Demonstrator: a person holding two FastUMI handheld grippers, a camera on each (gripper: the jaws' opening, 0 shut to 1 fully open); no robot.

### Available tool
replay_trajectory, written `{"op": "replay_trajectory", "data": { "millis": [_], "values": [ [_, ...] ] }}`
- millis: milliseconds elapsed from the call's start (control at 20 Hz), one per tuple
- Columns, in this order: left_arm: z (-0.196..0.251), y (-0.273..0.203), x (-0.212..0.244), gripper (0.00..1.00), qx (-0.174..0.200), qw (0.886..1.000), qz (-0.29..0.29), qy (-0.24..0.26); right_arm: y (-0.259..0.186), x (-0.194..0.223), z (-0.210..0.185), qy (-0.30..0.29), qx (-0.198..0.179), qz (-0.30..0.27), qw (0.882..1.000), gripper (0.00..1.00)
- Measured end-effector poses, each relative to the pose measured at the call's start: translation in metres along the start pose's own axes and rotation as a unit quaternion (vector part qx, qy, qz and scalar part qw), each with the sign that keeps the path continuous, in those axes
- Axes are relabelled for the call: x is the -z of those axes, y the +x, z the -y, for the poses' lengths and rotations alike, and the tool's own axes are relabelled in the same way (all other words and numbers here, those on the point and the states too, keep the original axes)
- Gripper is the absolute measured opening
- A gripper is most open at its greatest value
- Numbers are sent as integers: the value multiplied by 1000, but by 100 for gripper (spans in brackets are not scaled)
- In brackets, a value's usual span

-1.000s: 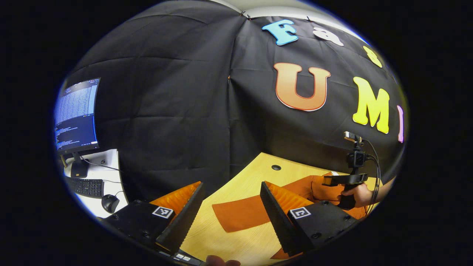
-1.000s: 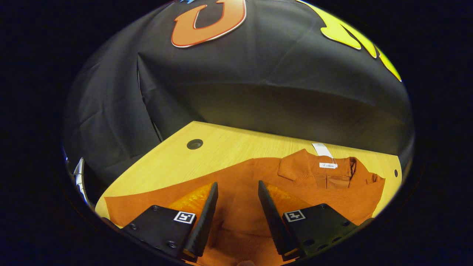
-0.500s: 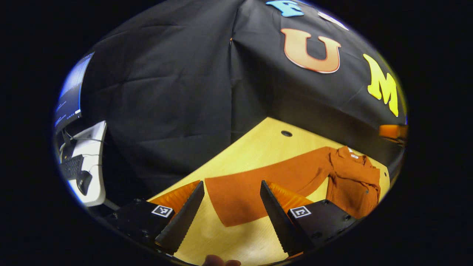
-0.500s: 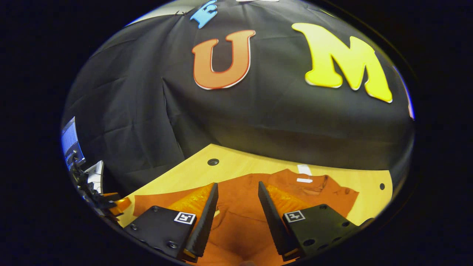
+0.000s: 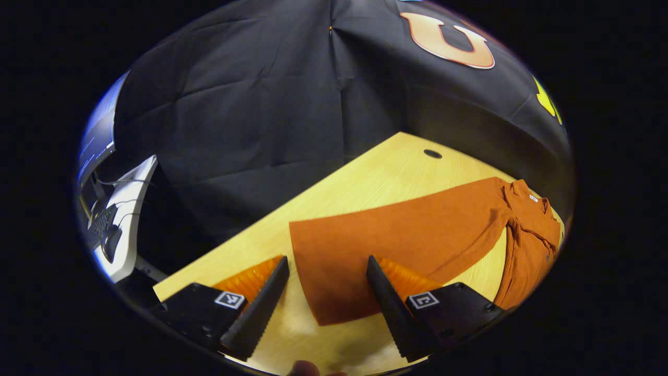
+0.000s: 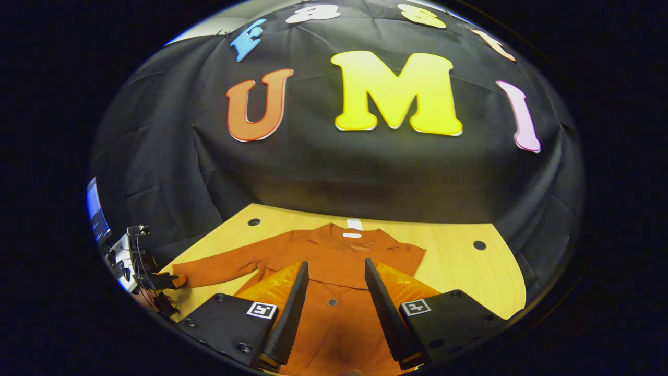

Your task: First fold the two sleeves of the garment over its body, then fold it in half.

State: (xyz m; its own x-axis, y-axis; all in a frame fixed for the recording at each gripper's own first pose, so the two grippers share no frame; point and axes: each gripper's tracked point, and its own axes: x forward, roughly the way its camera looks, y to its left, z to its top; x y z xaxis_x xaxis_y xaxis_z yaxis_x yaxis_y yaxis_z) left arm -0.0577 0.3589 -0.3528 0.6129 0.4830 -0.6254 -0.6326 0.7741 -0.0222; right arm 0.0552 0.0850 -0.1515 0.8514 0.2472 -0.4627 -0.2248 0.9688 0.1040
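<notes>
Wooden table (image 5: 365, 183), spread garment (image 5: 417, 235), side desk (image 5: 125, 209)

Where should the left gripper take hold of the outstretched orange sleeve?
Probably at the cuff end of the flat orange sleeve, coming down from above. Its straight edge lies between the open left gripper fingers on the wooden table.

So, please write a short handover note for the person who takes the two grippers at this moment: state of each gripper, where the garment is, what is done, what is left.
Left gripper: open, holding nothing, its fingers either side of the cuff end of one sleeve.
Right gripper: open, holding nothing, above the front of the garment.
Garment: spread on the wooden table, collar toward the booth wall; that sleeve lies stretched out flat to the side.
Done: no fold visible yet.
Left: fold both sleeves over the body, then fold in half.
</notes>
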Motion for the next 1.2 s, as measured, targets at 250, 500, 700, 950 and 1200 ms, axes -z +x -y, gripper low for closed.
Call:
{"op": "replay_trajectory", "data": {
  "millis": [250,500,700,950,1200],
  "values": [
    [10,1,1,71,24,1000,-5,5,-8,4,15,34,9,-2,999,71],
    [24,1,-4,11,54,998,-3,-43,-22,2,17,39,2,6,999,71],
    [44,-1,-11,4,100,992,-18,-71,-36,3,34,35,16,10,999,71],
    [67,-8,-57,4,136,986,3,-91,-43,14,44,47,14,3,999,71],
    [116,-34,-140,4,191,979,53,-51,-54,9,55,51,8,23,998,75]
  ]
}}
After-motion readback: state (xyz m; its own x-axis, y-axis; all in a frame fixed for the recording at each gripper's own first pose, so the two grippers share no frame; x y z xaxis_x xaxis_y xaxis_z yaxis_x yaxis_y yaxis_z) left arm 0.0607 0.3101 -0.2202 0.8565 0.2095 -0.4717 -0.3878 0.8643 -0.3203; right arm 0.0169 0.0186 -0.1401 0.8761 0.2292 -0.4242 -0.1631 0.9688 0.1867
